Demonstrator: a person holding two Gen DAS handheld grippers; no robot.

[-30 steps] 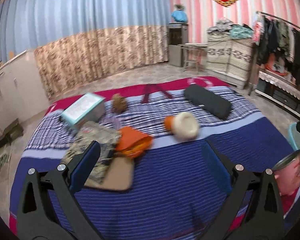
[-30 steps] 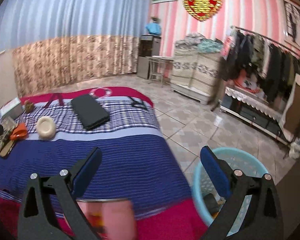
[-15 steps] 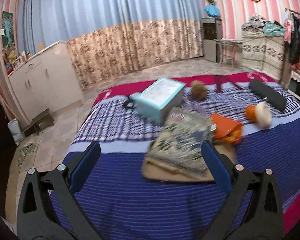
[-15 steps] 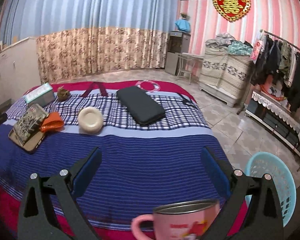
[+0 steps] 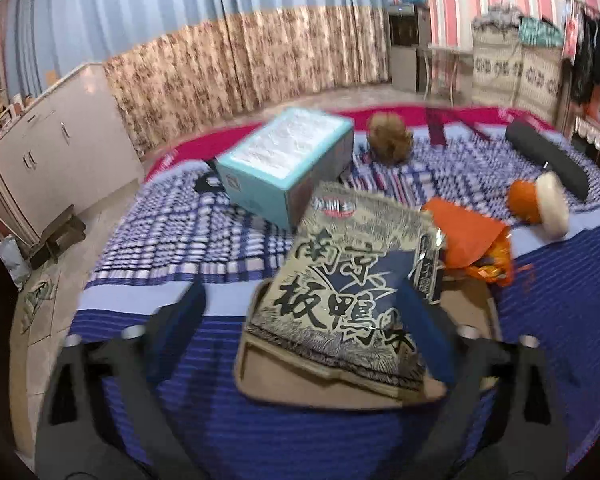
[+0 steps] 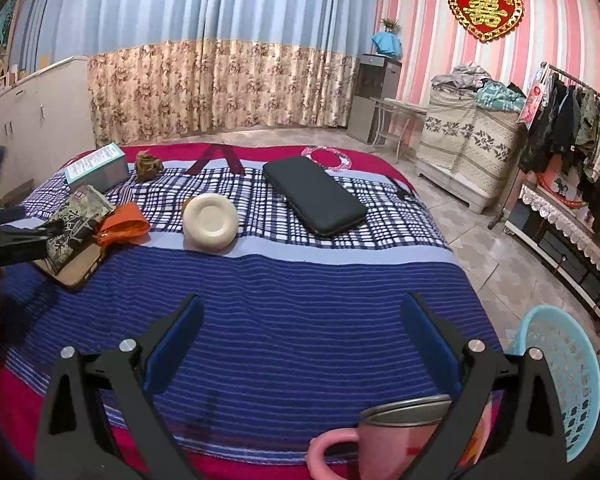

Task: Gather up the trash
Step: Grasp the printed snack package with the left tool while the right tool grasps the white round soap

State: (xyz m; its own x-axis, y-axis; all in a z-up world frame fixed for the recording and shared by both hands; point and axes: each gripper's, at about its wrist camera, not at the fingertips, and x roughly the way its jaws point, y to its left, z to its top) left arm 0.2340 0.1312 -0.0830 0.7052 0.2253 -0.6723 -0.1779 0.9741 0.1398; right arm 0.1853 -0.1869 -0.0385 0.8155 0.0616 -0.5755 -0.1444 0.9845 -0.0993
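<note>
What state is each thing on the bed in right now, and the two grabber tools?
left gripper: open, holding nothing
right gripper: open, empty
printed snack bag: lying on the tray, not gripped
tray: flat on the bed
orange wrapper: crumpled beside the bag
teal box: closed
pink mug: upright
blue basket: on the floor

Bedspread point(image 6: 300, 292): woven cloth, matt, ribbed stripes. Snack bag point(image 5: 360, 284): printed foil/plastic, crinkled, slight sheen. Tray point(image 5: 300, 384) under it: smooth tan plastic, matt. Orange wrapper point(image 5: 472, 240): glossy plastic film. Teal box point(image 5: 284, 160): smooth cardboard. Mug point(image 6: 404, 440): glossy pink body, metal rim. Basket point(image 6: 568, 364): perforated blue plastic. Black case point(image 6: 314, 196): matt, smooth.
</note>
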